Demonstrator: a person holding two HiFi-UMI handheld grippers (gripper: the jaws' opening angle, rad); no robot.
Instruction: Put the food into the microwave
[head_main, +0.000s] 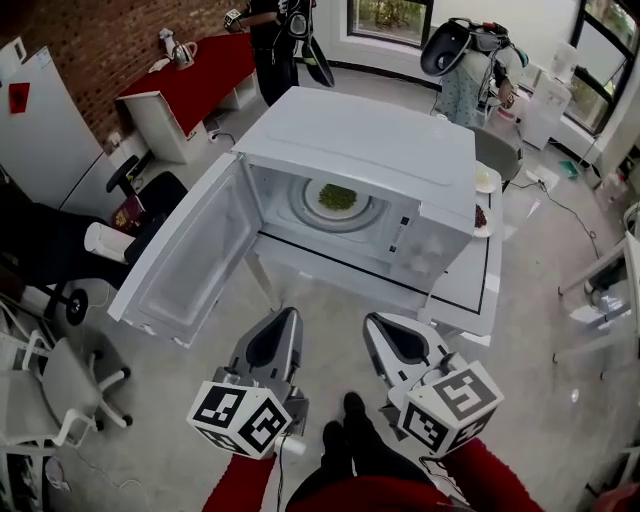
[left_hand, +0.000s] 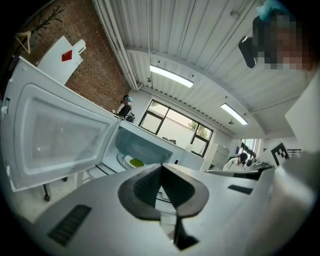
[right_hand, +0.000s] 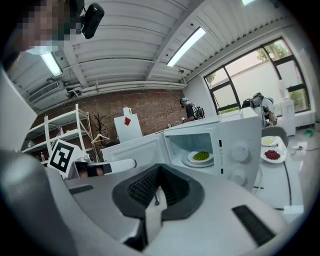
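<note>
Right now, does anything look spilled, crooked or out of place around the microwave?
Nothing stands out. The door of the microwave hangs wide open, the plate of greens sits level inside, and two more plates rest on the table beside it. No spills or damage show.

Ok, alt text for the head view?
A white microwave stands open on a white table, its door swung left, a white plate of green food inside. The grey left gripper and right gripper, shut and empty, hover in front.
</note>
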